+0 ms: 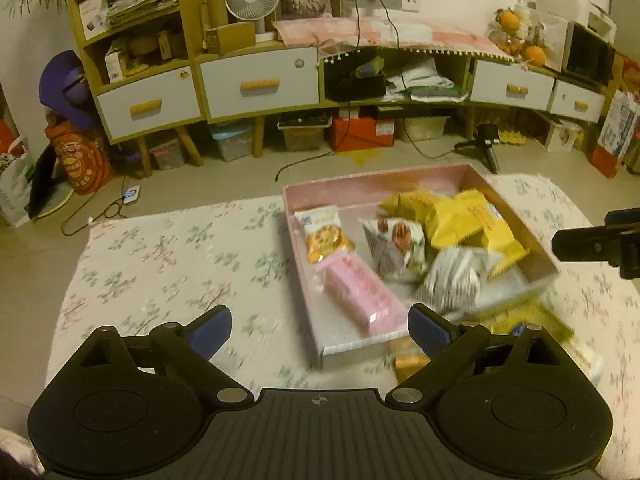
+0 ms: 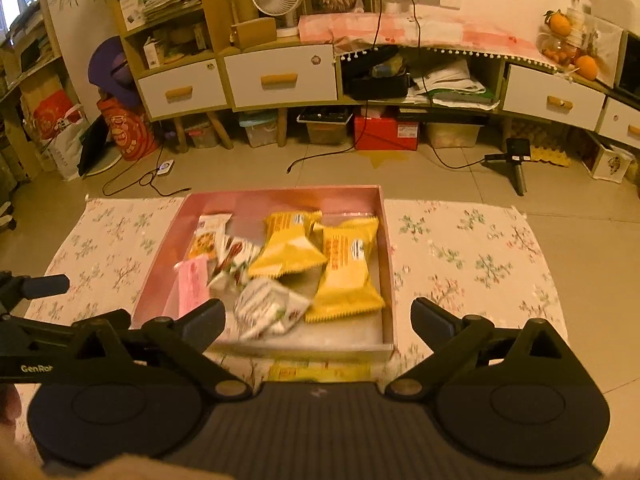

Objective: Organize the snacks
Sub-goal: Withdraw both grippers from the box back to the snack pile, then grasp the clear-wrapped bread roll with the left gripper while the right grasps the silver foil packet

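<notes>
Both tongs empty above a pink box of snacks, a few packets still outside it.

Nearest, the left tongs (image 1: 320, 330) and right tongs (image 2: 318, 320) are both spread wide and pinch nothing. Just beyond them, on the floral cloth (image 2: 472, 248), a yellow packet (image 2: 320, 372) lies outside the pink box (image 2: 384, 344), against its near wall; the left view also shows blurred loose packets (image 1: 532, 320) at the box's near corner. Inside the box sit two yellow snack bags (image 2: 348, 272), a pink bar (image 2: 192, 284), a cookie packet (image 2: 208, 236) and white striped packets (image 2: 268, 308). Farther off is the cabinet (image 2: 280, 72). The step in hand is probably fetching a stray: come down on it, close across its flat middle, lift over the wall, and set it in bare floor space rather than onto the pile.
</notes>
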Demonstrator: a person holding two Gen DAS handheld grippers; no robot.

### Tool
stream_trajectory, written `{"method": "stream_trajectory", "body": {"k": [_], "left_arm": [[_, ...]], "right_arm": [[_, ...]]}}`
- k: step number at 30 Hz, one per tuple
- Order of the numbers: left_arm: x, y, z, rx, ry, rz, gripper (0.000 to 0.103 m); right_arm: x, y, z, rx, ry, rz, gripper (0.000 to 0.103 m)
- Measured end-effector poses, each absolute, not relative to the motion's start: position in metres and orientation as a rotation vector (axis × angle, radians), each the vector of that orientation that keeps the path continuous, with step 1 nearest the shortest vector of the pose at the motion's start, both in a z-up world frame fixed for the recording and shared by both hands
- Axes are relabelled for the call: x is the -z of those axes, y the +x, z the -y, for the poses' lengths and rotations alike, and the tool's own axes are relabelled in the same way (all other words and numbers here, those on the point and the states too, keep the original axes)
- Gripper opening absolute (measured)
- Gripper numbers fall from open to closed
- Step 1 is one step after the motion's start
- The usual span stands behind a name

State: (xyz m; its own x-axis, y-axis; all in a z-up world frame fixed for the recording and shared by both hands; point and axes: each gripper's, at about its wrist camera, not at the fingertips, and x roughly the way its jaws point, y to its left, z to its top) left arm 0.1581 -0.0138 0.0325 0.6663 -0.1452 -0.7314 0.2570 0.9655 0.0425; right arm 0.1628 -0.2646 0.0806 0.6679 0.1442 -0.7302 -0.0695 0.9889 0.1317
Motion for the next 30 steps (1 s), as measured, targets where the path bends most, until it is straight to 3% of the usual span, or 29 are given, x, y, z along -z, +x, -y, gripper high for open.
{"method": "stream_trajectory", "body": {"k": [24,30], "left_arm": [[0.015,0.051,-0.046,0.21,0.231,-0.82,0.098],[0.041,0.042,-0.056,0.286,0.243,-0.844,0.097]], "right_arm": [[-0.032,0.058,0.22,-0.2,0.129,-0.811,0.103],[-0.017,0.035,0.203,-0.304,-0.011,-0.743,0.103]]}}
